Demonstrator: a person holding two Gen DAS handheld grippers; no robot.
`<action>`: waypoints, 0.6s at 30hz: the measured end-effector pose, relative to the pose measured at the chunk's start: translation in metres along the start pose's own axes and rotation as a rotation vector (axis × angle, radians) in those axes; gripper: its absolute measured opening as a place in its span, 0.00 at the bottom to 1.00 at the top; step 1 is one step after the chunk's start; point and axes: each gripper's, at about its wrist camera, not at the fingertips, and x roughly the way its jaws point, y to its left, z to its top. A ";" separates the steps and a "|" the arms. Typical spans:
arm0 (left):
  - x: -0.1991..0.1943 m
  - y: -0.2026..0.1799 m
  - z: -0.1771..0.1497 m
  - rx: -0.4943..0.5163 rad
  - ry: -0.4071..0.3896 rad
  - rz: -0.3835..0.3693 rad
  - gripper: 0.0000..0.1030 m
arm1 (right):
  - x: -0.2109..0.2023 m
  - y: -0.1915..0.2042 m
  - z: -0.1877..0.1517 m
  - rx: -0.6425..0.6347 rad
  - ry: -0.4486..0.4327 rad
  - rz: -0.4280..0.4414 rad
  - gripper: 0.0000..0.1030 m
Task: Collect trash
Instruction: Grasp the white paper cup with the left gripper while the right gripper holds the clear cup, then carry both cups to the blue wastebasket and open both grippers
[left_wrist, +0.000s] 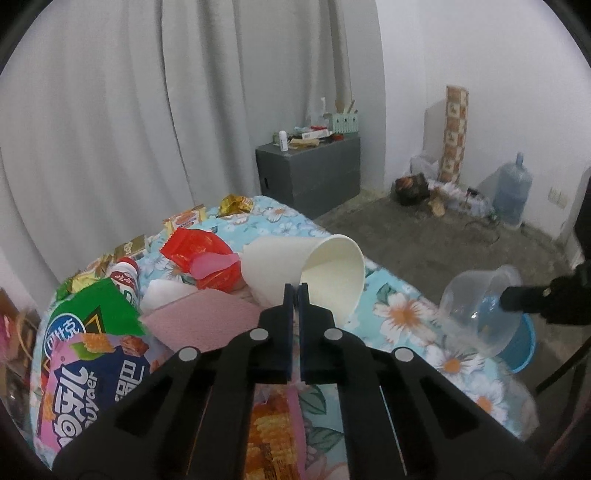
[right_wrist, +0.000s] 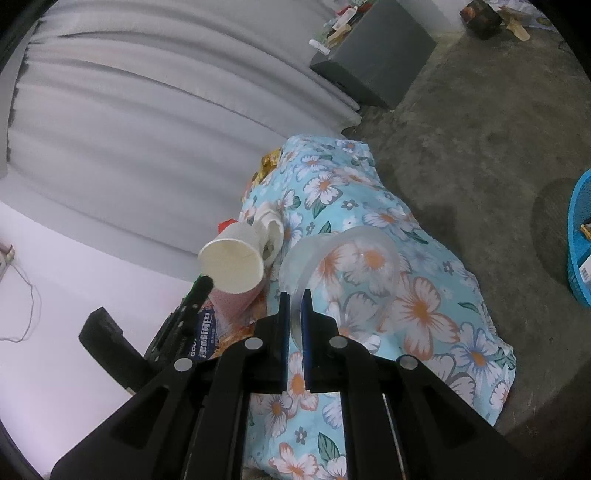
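matt paper cup (left_wrist: 325, 273), clear glossy plastic bowl (right_wrist: 343, 266), printed cotton-like cloth (right_wrist: 424, 306), rough concrete floor (right_wrist: 480, 122).

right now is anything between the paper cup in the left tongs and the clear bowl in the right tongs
Nothing visible. The left tongs pinch the paper cup by its rim, and only bare floral cloth lies between it and the clear bowl held by the right tongs.
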 end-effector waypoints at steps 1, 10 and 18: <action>-0.003 0.002 0.001 -0.009 -0.003 -0.006 0.00 | -0.001 0.000 0.000 -0.001 -0.001 0.001 0.06; -0.036 0.006 0.006 -0.042 -0.036 -0.053 0.00 | -0.016 0.005 -0.005 -0.015 -0.021 0.011 0.06; -0.067 -0.010 0.009 -0.025 -0.071 -0.092 0.00 | -0.046 0.008 -0.013 -0.027 -0.070 0.015 0.06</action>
